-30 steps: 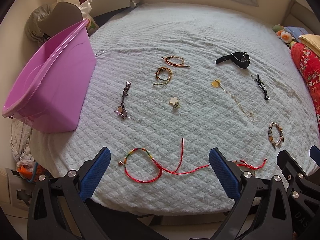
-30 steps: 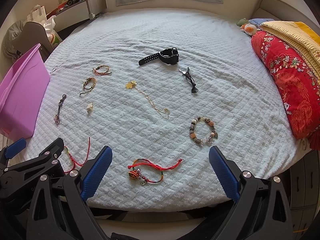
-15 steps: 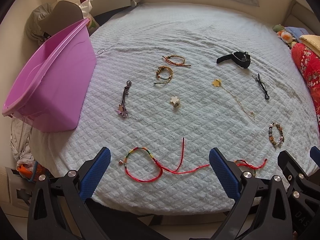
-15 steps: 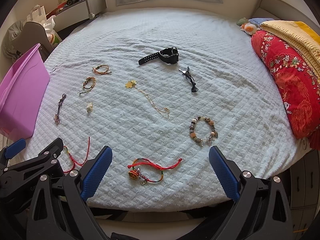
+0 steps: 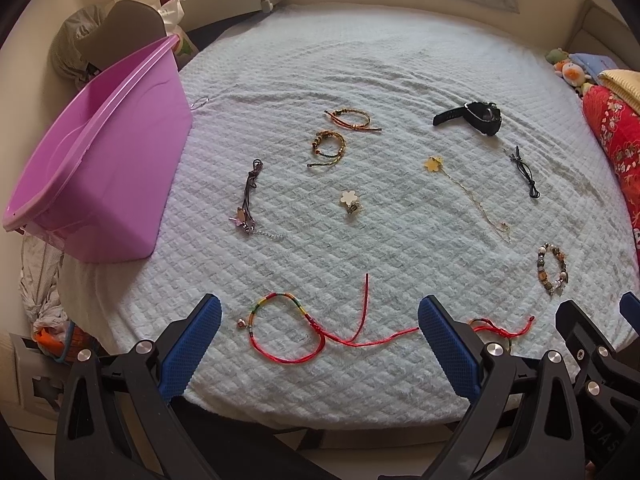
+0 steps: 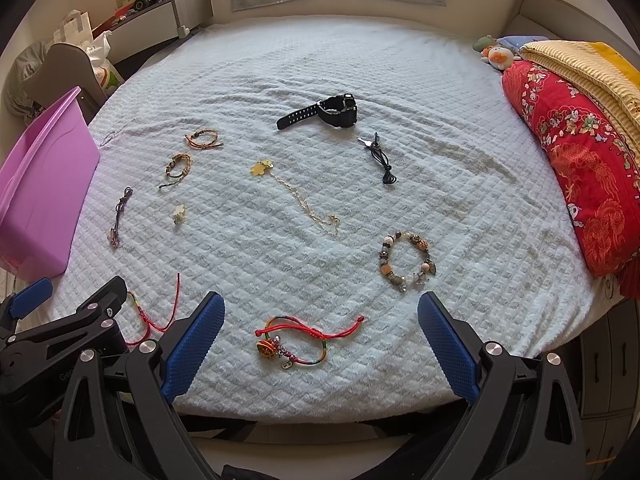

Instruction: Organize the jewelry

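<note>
Ahead of my left tongs (image 5: 319,320), spread wide and empty: red cord bracelet (image 5: 288,328) on the bed (image 5: 380,60), pink bin (image 5: 100,168) left. Right view: right tongs (image 6: 320,320) likewise released over charm bracelet (image 6: 294,340). Nothing collected yet, I judge; next, pinch the cord.

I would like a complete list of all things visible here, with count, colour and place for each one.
pink tub: 1, pink, bed's left edge
watch: 1, black, centre far
beaded bracelet: 1, brown and grey, right near
gold chain: 1, gold with flower charm, centre
black cord: 1, right of chain
red string bracelets: 2, near edge
braided bracelets: 2, brown, left far
red pillow: 1, right edge
left gripper: jaws open
right gripper: jaws open
</note>
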Available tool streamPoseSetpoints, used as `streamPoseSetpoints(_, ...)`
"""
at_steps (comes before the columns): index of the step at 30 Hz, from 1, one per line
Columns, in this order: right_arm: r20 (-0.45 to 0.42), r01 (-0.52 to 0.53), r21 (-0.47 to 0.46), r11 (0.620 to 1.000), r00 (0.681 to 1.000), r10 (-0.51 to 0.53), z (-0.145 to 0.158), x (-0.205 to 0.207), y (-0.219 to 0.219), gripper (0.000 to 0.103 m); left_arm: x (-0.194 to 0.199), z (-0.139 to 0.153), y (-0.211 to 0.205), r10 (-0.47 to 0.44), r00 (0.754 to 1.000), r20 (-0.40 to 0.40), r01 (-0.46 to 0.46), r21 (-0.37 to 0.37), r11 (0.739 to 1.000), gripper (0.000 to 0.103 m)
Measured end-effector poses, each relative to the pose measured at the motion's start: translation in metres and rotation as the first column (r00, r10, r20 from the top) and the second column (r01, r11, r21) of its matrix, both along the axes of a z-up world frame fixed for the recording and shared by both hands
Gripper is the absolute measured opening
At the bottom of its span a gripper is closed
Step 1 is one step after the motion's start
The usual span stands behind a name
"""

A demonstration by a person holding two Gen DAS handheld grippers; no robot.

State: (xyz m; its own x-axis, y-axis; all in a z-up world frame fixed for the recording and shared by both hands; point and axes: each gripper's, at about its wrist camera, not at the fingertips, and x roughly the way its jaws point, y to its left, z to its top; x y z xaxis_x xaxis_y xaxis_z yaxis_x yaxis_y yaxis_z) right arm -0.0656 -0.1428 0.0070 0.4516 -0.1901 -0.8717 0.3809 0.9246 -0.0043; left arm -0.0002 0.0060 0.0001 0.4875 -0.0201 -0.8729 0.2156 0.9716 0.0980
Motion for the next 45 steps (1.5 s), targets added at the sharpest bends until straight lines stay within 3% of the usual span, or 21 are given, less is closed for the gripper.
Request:
streamPoseSetpoints(23, -0.012, 0.004, 0.037, 0.999, 1.000, -0.004, -0.010, -0.003, -0.006, 0.093, 0.000, -0.008, -0.001, -0.014, 1.000, -0.025, 0.013, -0.026, 1.000, 0.097)
streamPoseSetpoints(39, -0.037, -0.032, 0.183, 0.983, 0.999, 0.040, -0.059, -0.024, -0.021, 0.093, -0.006, -0.074, 0.048, 0.003, 0.988, -0.153, -0.009, -0.037, 0.999, 0.097)
streamPoseSetpoints(45, -0.065, -0.021, 0.240, 0.971, 0.997, 0.038, -0.079, -0.025, -0.026, 0.093, -0.007, -0.088, 0.049, 0.011, 0.988, -0.156, -0.019, -0.044, 0.999, 0.097)
